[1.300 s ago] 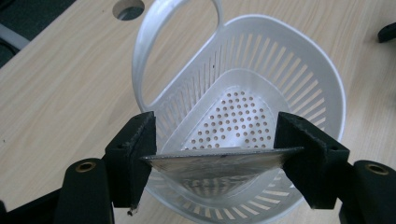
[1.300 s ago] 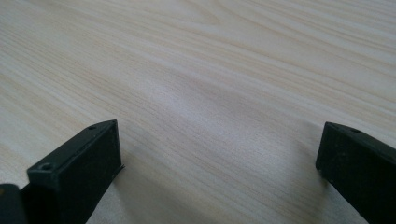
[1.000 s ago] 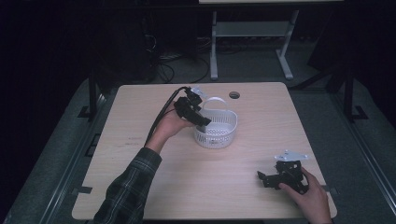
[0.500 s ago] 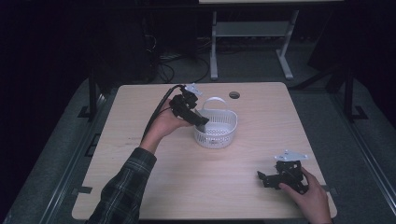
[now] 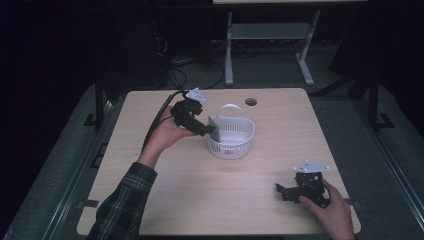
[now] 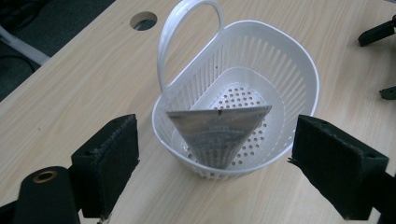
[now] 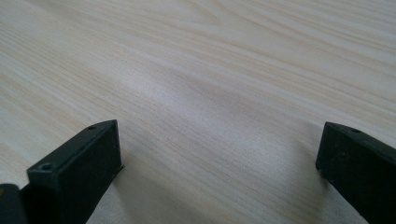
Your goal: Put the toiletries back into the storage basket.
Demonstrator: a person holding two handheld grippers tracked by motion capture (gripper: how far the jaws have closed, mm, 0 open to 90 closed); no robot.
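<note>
Hovering at the left of the worktop [image 5: 150, 200], the left tool [image 5: 209, 131] hung just beside the near-left rim of the white basket [image 5: 235, 142], its jaws spread wide and gripping nothing. A hand in a plaid sleeve [image 5: 120, 210] carried it, a cable [image 5: 157, 120] trailing off toward the far side. From the left tool's own camera the two black pads [image 6: 109, 163] stood well apart either side of the basket, clear of its wall.

Moving right, the basket sat a little beyond the middle of the worktop, its looped handle [image 6: 187, 42] upright at the far rim. Inside leaned a flat grey triangular piece [image 6: 219, 133], point down on the perforated floor, its wide edge resting near the rim closest to the left tool. To my eye the piece was lying released in the basket, so the placing step looked finished and the left tool was at the letting-go stage. The next move, I judged, called for lifting it straight away without clipping the rim or tipping the light basket.

Farther right, at the near-right corner, the right tool [image 5: 282, 191] rested low over bare wood, jaws likewise wide and empty.
</note>
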